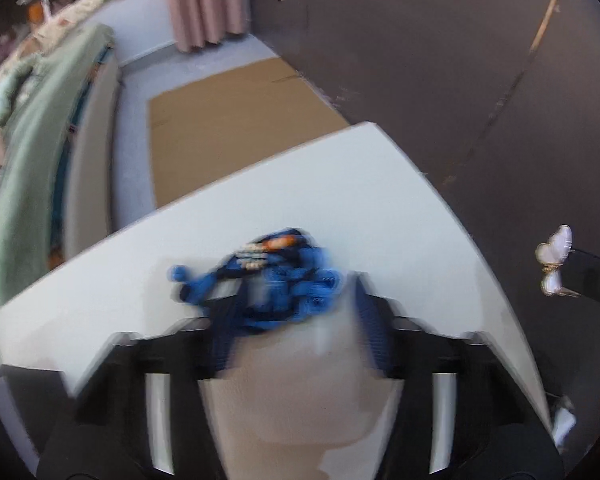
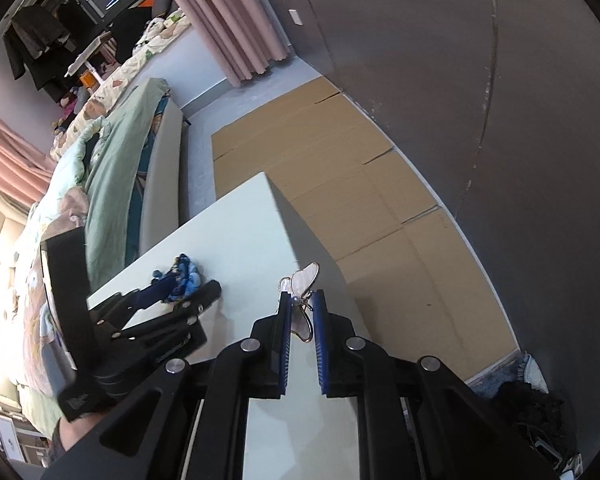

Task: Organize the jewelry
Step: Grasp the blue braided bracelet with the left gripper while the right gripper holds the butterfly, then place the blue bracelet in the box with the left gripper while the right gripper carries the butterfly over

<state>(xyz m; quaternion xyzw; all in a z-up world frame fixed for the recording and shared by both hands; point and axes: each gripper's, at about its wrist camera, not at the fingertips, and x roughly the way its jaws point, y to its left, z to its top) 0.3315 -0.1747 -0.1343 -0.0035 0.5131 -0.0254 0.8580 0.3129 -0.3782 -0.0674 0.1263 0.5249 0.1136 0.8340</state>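
- Bedroom setting: a pale white counter (image 2: 236, 240) stands beside a bed with green bedding (image 2: 112, 168), flattened brown cardboard (image 2: 360, 208) covers the floor beyond it, and pink curtains (image 2: 236, 20) hang at the far wall.
- Over on the right, the right gripper (image 2: 301, 312) has its blue pads pinched on a pearly white butterfly clip with a gold-coloured rim (image 2: 302, 280). The gap is narrow and the clip stands upright between the pads, wings poking out past the tips.
- My read: it's held clear of the counter, parked and out of the way while the other hand works.
- Now the left gripper (image 2: 180, 284) is angled down onto a bundle of blue beaded jewelry with a touch of orange (image 1: 276, 276), lying toward the left, far part of the counter.
- The bundle sits right at the fingertips, partly between the blue pads (image 1: 224, 320), in the left wrist view.
- Jaws are at a moderate gap there. That view is heavily blurred, so whether the pads actually press on the beads, I cannot tell.
- Likely reason for the steep approach: a loose heap like this is best scooped from above, so the strands gather instead of sliding away.
- The butterfly clip and blue bundle lie well apart, one piece at each gripper.
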